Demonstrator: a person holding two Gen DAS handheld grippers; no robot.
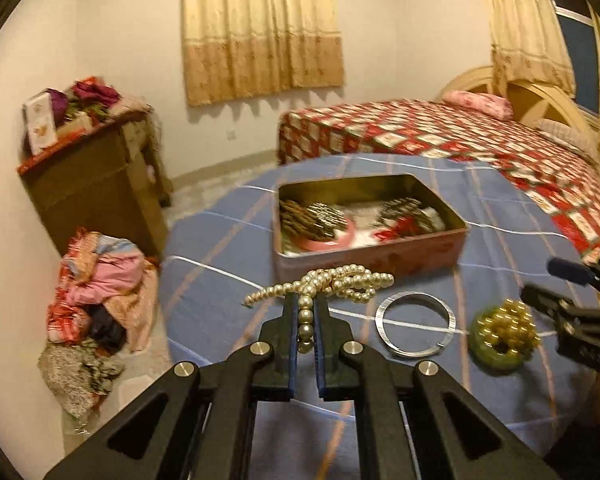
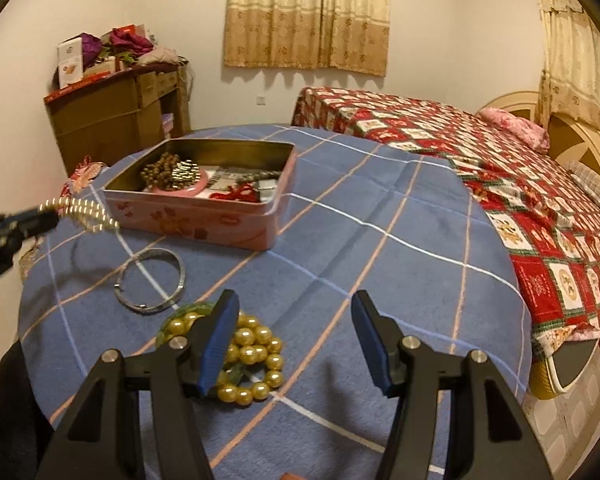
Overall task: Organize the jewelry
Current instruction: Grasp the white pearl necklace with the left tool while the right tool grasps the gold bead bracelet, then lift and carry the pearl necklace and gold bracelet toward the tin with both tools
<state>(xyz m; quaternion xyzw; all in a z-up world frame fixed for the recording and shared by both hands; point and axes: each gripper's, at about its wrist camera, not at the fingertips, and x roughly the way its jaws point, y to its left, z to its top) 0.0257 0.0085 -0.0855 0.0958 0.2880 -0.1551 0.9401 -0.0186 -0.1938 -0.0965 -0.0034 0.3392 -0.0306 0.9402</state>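
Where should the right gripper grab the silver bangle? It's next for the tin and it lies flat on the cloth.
Take the silver bangle by its thin band, on the near arc facing the right gripper, coming from above. It lies flat and open in the middle, so one finger can probably drop inside the ring and one outside, clear of the gold bead bracelet.

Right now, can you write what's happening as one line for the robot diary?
left gripper: shut on pearl necklace | right gripper: open above gold bead bracelet | tin box: open

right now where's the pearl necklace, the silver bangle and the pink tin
pearl necklace (image 1: 342,282), left wrist view, on its bunched loops
silver bangle (image 2: 121,296), right wrist view, on its near left rim
pink tin (image 2: 196,220), right wrist view, on its front wall
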